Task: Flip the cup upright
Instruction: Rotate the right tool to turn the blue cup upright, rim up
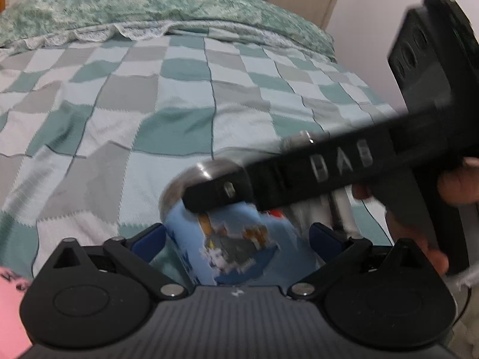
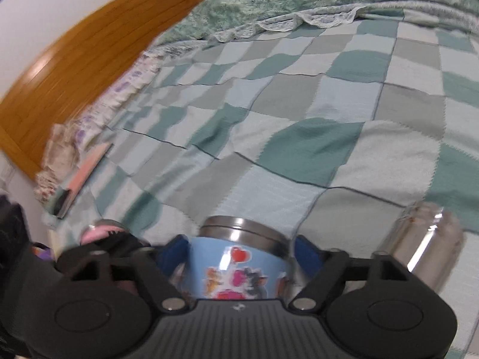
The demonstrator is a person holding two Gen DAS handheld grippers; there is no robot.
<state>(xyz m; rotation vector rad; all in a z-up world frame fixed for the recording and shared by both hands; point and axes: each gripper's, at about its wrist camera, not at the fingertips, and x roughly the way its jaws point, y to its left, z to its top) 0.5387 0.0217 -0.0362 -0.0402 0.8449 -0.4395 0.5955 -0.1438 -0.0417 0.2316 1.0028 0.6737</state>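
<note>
A light blue cup [image 1: 236, 239] with cartoon stickers and a steel band sits between the blue pads of my left gripper [image 1: 236, 236], which is closed on its sides. In the left wrist view the right gripper's black finger [image 1: 299, 173] crosses over the cup's steel end. In the right wrist view the same cup [image 2: 239, 266] sits between the blue pads of my right gripper [image 2: 241, 254], steel end [image 2: 239, 230] pointing away from the camera, over the checked bedspread [image 2: 299, 119]. Both grippers hold the cup.
A steel container [image 2: 425, 245] lies on the bed at the right. A pink object [image 2: 101, 230] sits at the left by the other gripper. A flat pink book [image 2: 86, 170] lies near the wooden headboard [image 2: 89, 51]. Green pillows [image 1: 149, 3] line the far side.
</note>
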